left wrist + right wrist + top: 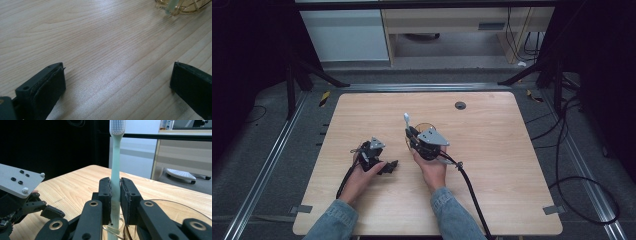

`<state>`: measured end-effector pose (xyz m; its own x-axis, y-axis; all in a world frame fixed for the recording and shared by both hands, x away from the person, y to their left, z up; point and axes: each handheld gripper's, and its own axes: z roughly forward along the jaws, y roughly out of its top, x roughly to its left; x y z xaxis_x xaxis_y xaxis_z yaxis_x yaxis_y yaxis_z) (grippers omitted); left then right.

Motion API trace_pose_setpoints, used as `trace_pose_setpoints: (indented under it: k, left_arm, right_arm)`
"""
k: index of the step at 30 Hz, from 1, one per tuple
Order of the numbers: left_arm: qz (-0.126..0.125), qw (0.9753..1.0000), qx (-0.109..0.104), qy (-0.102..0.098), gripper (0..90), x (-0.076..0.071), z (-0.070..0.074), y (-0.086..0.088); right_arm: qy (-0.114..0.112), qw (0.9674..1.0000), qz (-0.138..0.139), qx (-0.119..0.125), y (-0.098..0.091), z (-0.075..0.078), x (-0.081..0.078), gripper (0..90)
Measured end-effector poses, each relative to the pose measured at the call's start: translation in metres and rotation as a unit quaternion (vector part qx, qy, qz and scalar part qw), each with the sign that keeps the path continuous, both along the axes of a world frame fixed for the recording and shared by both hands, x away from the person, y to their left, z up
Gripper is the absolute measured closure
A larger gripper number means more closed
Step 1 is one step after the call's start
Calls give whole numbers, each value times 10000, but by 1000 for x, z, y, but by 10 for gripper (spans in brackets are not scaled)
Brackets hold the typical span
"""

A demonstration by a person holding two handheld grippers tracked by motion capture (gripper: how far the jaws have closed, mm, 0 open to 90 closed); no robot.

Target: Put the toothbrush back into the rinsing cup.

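Right gripper (115, 195) clamped on the mint toothbrush (115, 165), bristles up, over the amber glass cup (424, 128) mid-table | left gripper (117, 85) wide apart, nothing between, near the table (95, 42) | tip: keep the handle vertical, lower into the cup centre | count: one toothbrush, one cup, two grippers

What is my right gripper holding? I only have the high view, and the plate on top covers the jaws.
Observer: The right gripper is shut on a pale green toothbrush, bristles up.
Operator: What is under it?
Observer: An amber glass cup, with the handle's lower end at its rim.
Operator: And the left gripper?
Observer: The left gripper is open, with bare wooden table between the jaws.
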<state>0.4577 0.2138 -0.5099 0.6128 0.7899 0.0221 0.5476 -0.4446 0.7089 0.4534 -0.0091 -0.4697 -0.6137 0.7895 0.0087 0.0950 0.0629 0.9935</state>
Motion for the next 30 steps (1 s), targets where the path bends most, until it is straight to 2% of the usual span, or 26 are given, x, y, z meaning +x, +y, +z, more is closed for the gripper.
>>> trace_pose_setpoints:
  k: [13,30]
  left_arm:
    - [-1,10000,0,-1,0,0,0,0]
    - [-1,10000,1,0,0,0,0,0]
  right_arm:
    - [41,9997,79,-222,2,1,-1,793]
    - [137,9993,140,-318,3,-2,2,787]
